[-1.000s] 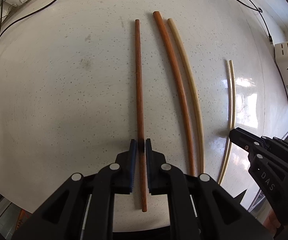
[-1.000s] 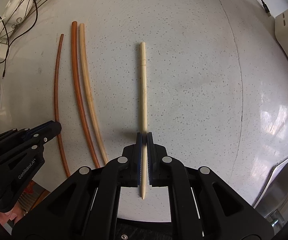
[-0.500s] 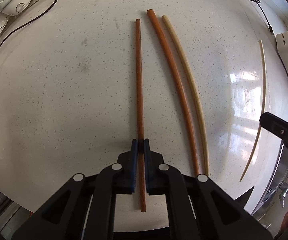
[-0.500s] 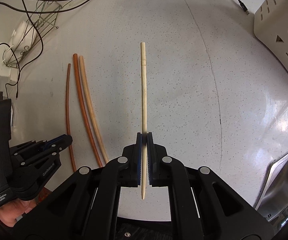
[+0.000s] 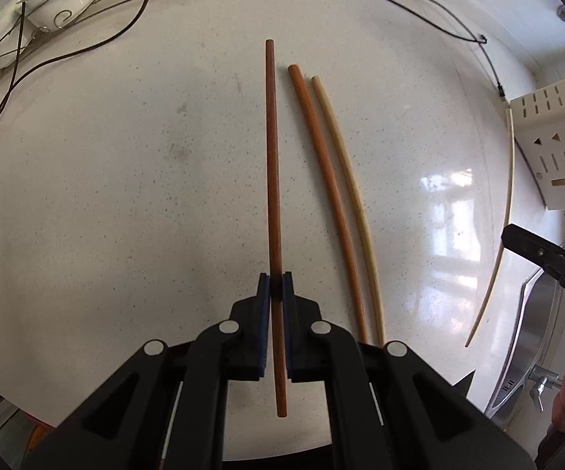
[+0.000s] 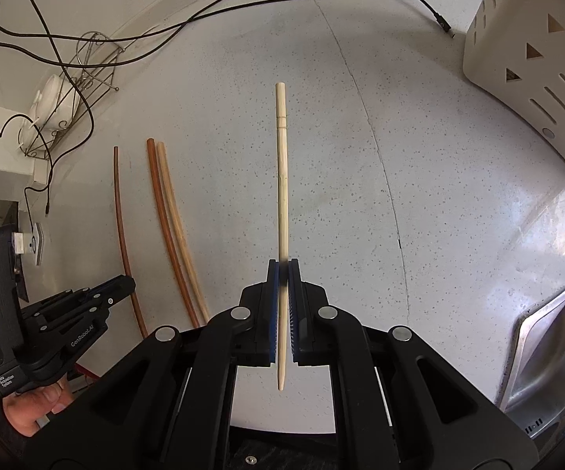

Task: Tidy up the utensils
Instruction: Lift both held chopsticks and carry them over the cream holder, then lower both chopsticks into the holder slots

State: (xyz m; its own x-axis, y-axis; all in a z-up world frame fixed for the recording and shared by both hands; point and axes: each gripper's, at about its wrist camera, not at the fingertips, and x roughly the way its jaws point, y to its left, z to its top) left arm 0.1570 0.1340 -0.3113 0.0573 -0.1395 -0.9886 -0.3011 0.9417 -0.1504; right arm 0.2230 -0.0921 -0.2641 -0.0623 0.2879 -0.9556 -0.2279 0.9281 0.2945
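both grippers (image 5: 276,288) (image 6: 283,274) downward — clamping chopsticks (image 5: 271,180) (image 6: 281,180).

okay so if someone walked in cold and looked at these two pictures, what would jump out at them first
Most striking are two chopsticks pinched in black tongs: the left tongs are shut on a dark brown chopstick, the right tongs on a pale chopstick. On the speckled counter between them an orange-brown chopstick and a tan chopstick lie side by side. A cream slotted holder stands at the far right, above a steel sink.
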